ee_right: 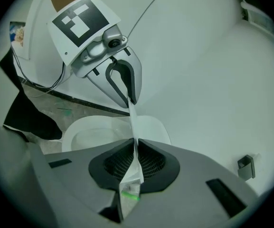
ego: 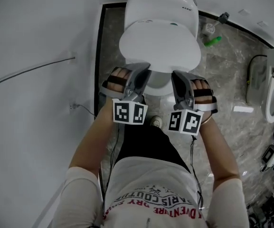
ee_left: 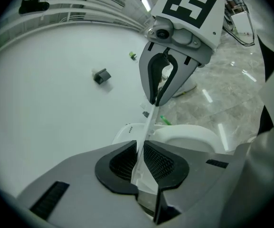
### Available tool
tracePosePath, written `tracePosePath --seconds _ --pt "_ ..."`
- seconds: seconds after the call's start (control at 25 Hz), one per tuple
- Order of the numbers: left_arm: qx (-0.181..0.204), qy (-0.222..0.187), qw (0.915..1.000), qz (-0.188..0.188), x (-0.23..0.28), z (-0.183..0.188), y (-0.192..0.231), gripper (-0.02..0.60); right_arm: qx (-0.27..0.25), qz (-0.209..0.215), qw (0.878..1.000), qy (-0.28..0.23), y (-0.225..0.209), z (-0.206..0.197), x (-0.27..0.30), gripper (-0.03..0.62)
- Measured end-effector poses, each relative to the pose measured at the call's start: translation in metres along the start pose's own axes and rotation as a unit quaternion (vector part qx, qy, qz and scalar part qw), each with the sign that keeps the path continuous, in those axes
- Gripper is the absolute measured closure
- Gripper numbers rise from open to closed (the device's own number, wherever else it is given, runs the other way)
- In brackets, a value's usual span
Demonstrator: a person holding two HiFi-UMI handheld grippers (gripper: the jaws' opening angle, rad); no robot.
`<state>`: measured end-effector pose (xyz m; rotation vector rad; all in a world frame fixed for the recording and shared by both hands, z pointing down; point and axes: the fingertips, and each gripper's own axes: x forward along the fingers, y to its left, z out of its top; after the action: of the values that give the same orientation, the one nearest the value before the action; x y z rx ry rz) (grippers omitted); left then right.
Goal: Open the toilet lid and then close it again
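**Both tools on the free rim, hinge ahead at the tank**

The glossy white oval plastic toilet lid (ego: 159, 44) is caught by its front rim, the end farthest from the white ceramic toilet tank (ego: 160, 4). The left tool (ego: 144, 72) is clenched on that rim to one side of the lid's midline, and the right tool (ego: 177, 77) is clenched on it to the other side. Each gripper view shows the thin lid edge pinched between that tool's dark ribbed pads (ee_left: 161, 161), with the other tool biting the same edge just beyond.

The lid's long axis runs from the gripped rim straight away from the person to the hinge at the foot of the tank. So the pivot lies ahead of both tools, and neither hand is nearer to it than the other. The rim sits clear of the white toilet seat (ego: 158, 85), which shows below it between the two tools. I judge from this that the lid is partly raised and the opening half of the task is under way.

The next move probably turns on that hinge line. The rim has to travel in an arc, up and then back toward the tank, not in a straight pull toward the person. Both hands should rise level with each other, since a lead by one side would twist the thin lid about its long axis or slip it out of the pads.
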<state>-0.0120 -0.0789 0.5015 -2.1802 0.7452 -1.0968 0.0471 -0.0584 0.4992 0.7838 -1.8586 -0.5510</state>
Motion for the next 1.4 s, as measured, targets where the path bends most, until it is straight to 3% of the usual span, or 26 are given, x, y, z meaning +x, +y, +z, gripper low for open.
tracePosePath --seconds 0.56,0.8,0.92,1.16,1.4 --pt "0.008 -0.049 0.9977 -0.046 0.043 0.020 0.112 0.529 0.038 -0.016 0.997 0.058 -0.119 0.011 0.031 0.560" --pt "-0.027 -0.085 0.9932 -0.074 0.065 0.018 0.143 0.526 0.014 0.011 0.997 0.080 -0.153 0.012 0.052 0.562" --pt "-0.020 -0.092 0.9923 -0.080 0.079 0.020 0.160 0.526 0.023 0.018 0.995 0.098 -0.173 0.011 0.062 0.562" --pt "0.009 -0.096 0.9921 -0.080 0.100 0.026 0.204 0.526 0.027 0.001 0.996 0.081 -0.219 0.012 0.079 0.562" --pt "-0.006 -0.090 0.9932 -0.073 0.129 0.024 0.228 0.519 0.027 -0.002 0.998 0.058 -0.248 0.006 0.101 0.560"
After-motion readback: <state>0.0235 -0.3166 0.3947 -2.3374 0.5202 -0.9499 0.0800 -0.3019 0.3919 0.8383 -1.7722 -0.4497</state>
